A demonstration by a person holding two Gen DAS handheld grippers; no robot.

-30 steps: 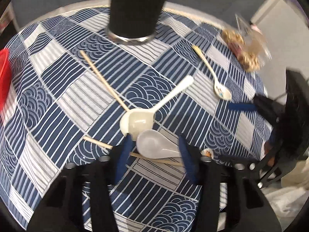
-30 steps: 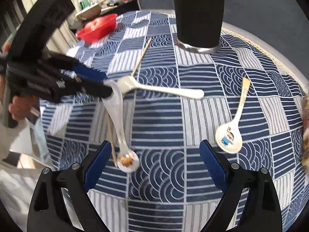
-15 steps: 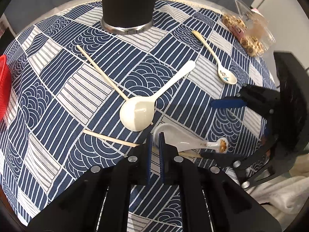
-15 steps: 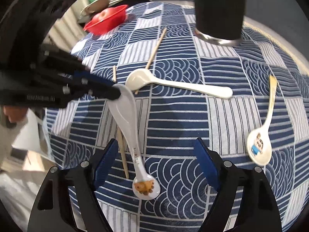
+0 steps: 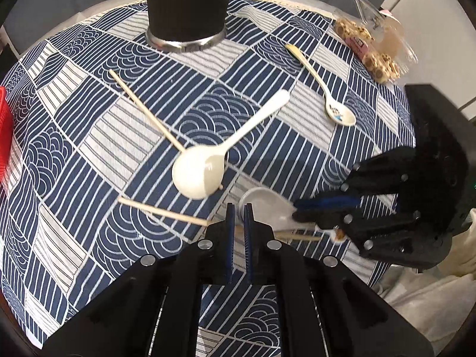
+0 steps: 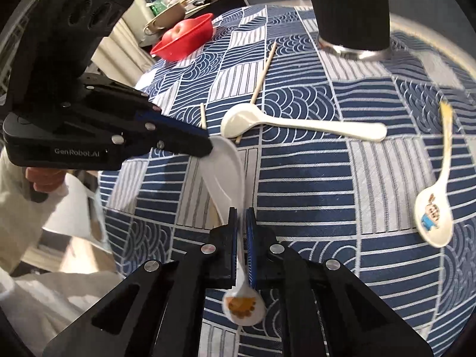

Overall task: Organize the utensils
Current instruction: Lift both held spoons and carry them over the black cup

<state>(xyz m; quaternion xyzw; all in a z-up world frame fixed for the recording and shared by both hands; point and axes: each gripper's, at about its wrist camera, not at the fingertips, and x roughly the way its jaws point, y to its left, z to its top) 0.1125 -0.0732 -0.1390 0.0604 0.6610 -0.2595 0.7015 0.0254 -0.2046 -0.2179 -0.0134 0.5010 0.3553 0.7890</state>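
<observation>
**a:** so left to right... red plastic bowl (image 6: pixel 186 40) at the far left edge, then two thin pale wooden chopsticks (image 5: pixel 145 110) lying crossed-ish on the blue and white patterned tablecloth (image 5: pixel 89 178). left gripper (image 5: pixel 237 211) is pinched tight on the bowl rim of the white glossy ceramic soup spoon (image 6: pixel 226 166), tipping it up off the cloth. the right gripper (image 6: pixel 241 217) has just been closing and now clamps the same spoon's handle, the printed end poking out below the pads.

**b:** two claws on one spoon, looks like a handover to me. i'd say one side has to let go before anything lifts, glazed ceramic is slick and brittle, it'll twist or chip.

**a:** agreed. keep the handle grip, release the rim, then carry it to the tall black cylindrical holder with the metal base ring (image 5: pixel 187 6) at the back.

**b:** rest of the stuff?

**a:** cream plastic-looking ladle spoon (image 5: pixel 208 166) mid table resting on a chopstick, then a small cartoon-print spoon with a yellow handle (image 6: pixel 434 208) further right. smooth and rounded, all of it.
</observation>
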